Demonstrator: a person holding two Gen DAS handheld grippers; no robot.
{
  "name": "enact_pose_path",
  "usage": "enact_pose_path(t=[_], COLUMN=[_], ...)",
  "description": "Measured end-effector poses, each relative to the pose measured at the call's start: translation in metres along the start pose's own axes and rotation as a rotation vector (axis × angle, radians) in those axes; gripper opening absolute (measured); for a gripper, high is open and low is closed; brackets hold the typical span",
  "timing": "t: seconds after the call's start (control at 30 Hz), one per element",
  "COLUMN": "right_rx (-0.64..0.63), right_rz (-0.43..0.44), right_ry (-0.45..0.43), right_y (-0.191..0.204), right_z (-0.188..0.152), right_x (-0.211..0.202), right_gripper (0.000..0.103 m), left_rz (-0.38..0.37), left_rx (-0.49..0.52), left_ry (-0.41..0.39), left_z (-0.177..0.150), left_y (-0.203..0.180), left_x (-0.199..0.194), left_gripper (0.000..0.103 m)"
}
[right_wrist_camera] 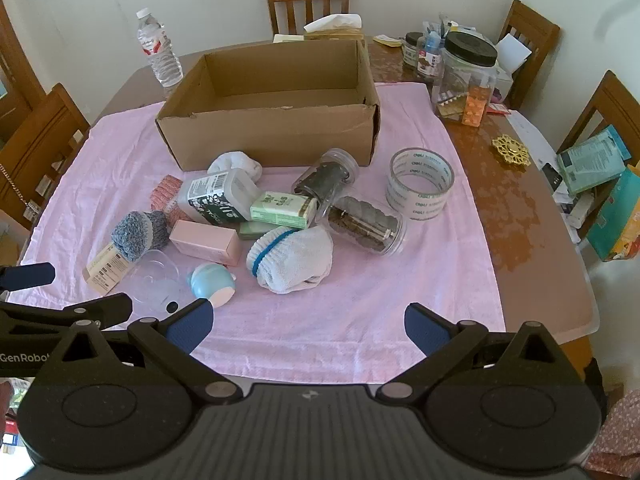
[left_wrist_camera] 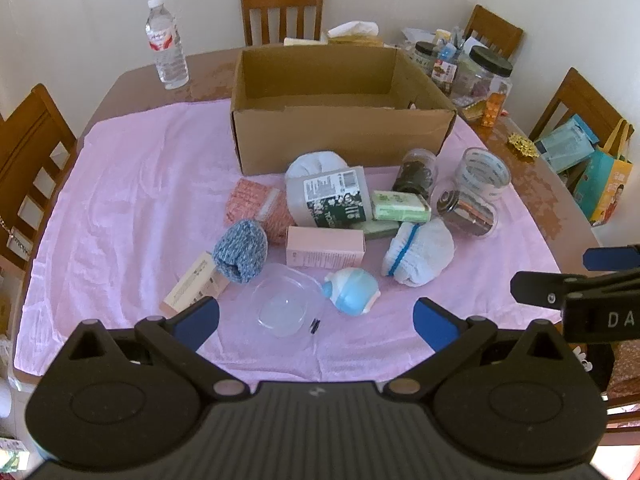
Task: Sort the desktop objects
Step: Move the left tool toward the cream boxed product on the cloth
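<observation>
Clutter pile sits on pink cloth (left_wrist_camera: pixel 120 184) in front of open brown cardboard box (left_wrist_camera: pixel 340 136), box empty. Left gripper (left_wrist_camera: pixel 316 320) & right gripper (right_wrist_camera: pixel 308 326) both spread wide, holding nothing, above near cloth edge. Best start w/ nearest outer item, e.g. small blue-white round container (left_wrist_camera: pixel 352 290); drop straight down, avoid nudging clear plastic lid (left_wrist_camera: pixel 280 300) just beside it.

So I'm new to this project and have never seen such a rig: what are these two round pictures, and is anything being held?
Each picture comes from a camera on a handheld gripper, looking along its blue-padded jaws. One shows the left gripper, the other the right gripper. Both are open and hold nothing. Below lies a pink cloth with an open brown cardboard box, a clear tape roll, a pink carton, a white rolled sock with blue band and clear plastic jars.
</observation>
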State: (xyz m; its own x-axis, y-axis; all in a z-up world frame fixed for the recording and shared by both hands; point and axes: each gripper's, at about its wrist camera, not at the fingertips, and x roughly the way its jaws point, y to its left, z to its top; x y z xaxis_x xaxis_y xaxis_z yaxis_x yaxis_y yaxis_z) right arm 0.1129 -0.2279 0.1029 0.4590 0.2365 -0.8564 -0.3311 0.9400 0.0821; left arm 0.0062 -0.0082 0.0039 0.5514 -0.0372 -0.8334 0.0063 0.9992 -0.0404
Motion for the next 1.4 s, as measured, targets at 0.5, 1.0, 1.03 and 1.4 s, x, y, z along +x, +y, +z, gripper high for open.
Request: enact_pose_path(t=[0.5, 1.0, 1.03, 1.4], right_rx=[-0.006, -0.143, -0.154, -0.301], right_rz=[0.052, 0.149, 0.158, 0.291], right_ry=[-0.025, -0.071, -0.075, -0.142], right_y=[-0.013, -0.018, -0.017, 0.001], right_z=[0.000, 0.006, 0.007, 0.016], right_x=[0.006, 0.028, 0.029, 0.035], right_gripper=[0.103, 0.103, 0.103, 0.103], left_rz=[-0.005, 0.093, 0.090, 0.243], left_rx=[-0.005, 0.024, 0.008, -0.011], left_ry=[-0.026, -0.082, -0.078, -0.087], left_z=[-0.001, -0.022, -0.024, -0.037], left_y=[-0.007, 0.002, 0.005, 0.023], left_x=[0.004, 0.004, 0.004, 0.007], left_gripper=[0.102, 0.102, 0.103, 0.103])
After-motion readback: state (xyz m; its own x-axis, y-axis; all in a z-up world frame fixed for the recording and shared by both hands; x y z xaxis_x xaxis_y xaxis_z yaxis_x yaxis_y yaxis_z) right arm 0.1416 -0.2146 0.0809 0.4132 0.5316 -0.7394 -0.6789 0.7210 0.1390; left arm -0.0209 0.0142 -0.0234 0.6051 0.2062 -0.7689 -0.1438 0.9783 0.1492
